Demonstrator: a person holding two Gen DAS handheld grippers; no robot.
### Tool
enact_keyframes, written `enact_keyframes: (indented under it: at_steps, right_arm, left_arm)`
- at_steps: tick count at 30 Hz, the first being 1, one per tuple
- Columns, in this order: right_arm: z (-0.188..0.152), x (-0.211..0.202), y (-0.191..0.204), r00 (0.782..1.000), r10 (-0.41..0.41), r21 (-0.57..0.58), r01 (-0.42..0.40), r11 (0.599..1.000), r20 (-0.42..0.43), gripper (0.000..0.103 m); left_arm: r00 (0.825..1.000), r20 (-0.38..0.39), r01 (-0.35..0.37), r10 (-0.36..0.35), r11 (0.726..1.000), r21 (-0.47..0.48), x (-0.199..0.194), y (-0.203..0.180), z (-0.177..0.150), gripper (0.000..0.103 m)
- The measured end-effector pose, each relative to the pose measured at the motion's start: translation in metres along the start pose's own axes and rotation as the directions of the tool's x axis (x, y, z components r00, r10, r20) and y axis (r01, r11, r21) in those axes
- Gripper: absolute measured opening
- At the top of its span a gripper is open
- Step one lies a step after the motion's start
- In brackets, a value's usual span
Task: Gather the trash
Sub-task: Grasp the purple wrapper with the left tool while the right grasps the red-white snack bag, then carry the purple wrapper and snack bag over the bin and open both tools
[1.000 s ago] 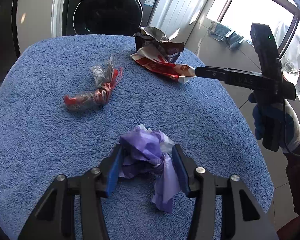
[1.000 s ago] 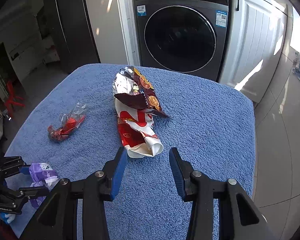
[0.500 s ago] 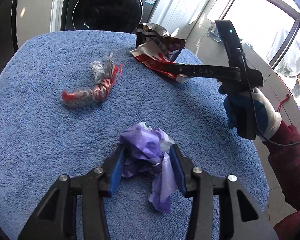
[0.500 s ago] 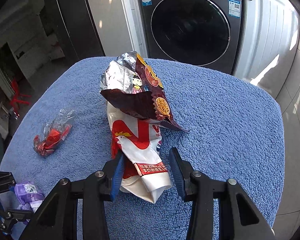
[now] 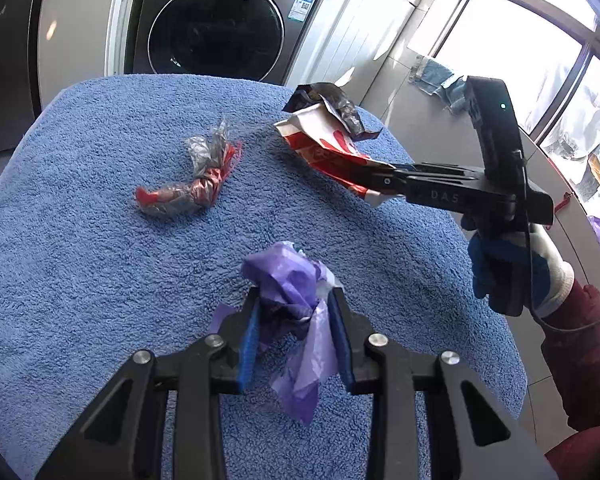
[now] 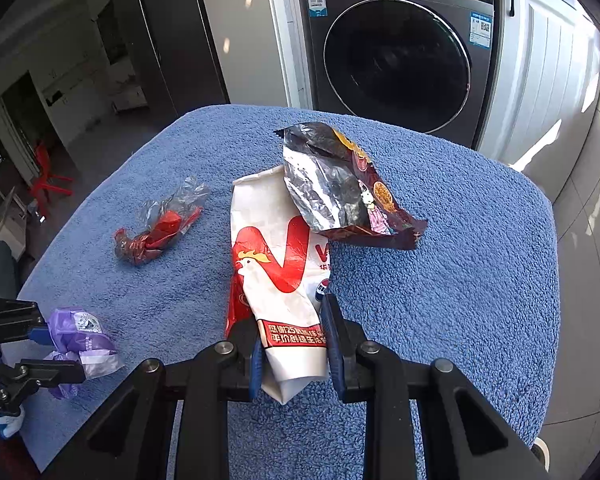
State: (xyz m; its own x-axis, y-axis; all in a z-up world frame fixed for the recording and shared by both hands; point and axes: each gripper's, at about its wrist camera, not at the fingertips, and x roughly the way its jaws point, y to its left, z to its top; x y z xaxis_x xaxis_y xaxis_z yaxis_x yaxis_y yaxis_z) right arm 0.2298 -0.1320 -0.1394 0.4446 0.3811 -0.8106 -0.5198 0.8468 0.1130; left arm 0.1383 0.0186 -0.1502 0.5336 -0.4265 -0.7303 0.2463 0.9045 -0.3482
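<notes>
A crumpled purple plastic bag (image 5: 288, 280) sits between the blue pads of my left gripper (image 5: 294, 308), just above the blue towel-covered table (image 5: 80, 260). The jaws are closing and the pads press on it. My right gripper (image 6: 292, 336) has its jaws closing on the near end of a white and red paper wrapper (image 6: 276, 256), pads against its sides. A dark foil snack bag (image 6: 340, 184) lies across that wrapper's far end. A twisted red and clear wrapper (image 6: 156, 228) lies loose on the towel to the left. The left wrist view shows the right gripper (image 5: 364, 178) held by a gloved hand (image 5: 512, 272).
A grey front-loading washing machine (image 6: 396, 64) stands behind the table, with a white cupboard door (image 6: 548, 60) beside it. Tiled floor (image 6: 588, 280) lies past the table's right edge. A red stool (image 6: 46, 176) stands far left. Bright windows (image 5: 540, 48) are at the right.
My right gripper moved forward over the white and red wrapper's end and its jaws narrowed onto it. My left jaws narrowed onto the purple bag and rose slightly.
</notes>
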Motion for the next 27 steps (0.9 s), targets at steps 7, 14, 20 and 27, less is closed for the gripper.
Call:
enact_keyframes:
  at_steps: [7,14,20,27]
  right_arm:
    - [-0.036,-0.035,0.014,1.000,0.029,0.011,-0.029,1.000,-0.005,0.024]
    - [-0.059,-0.066,0.033,1.000,0.022,0.002,-0.022,1.000,0.019,0.024]
    - [-0.069,-0.099,0.039,0.997,-0.014,0.023,0.012,1.000,0.081,0.024]
    - [-0.092,-0.143,0.017,0.986,-0.085,0.096,0.072,0.993,0.142,0.024]
  left_arm:
    - [1.000,0.028,-0.006,0.005,1.000,0.006,-0.020,-0.008,-0.004,0.030]
    - [0.998,0.062,-0.002,0.000,1.000,0.024,-0.041,-0.013,-0.012,0.030]
    - [0.996,0.092,-0.005,-0.002,0.997,0.073,-0.059,-0.029,-0.015,0.030]
    - [0.996,0.091,-0.009,-0.006,0.987,0.158,-0.061,-0.060,-0.001,0.030]
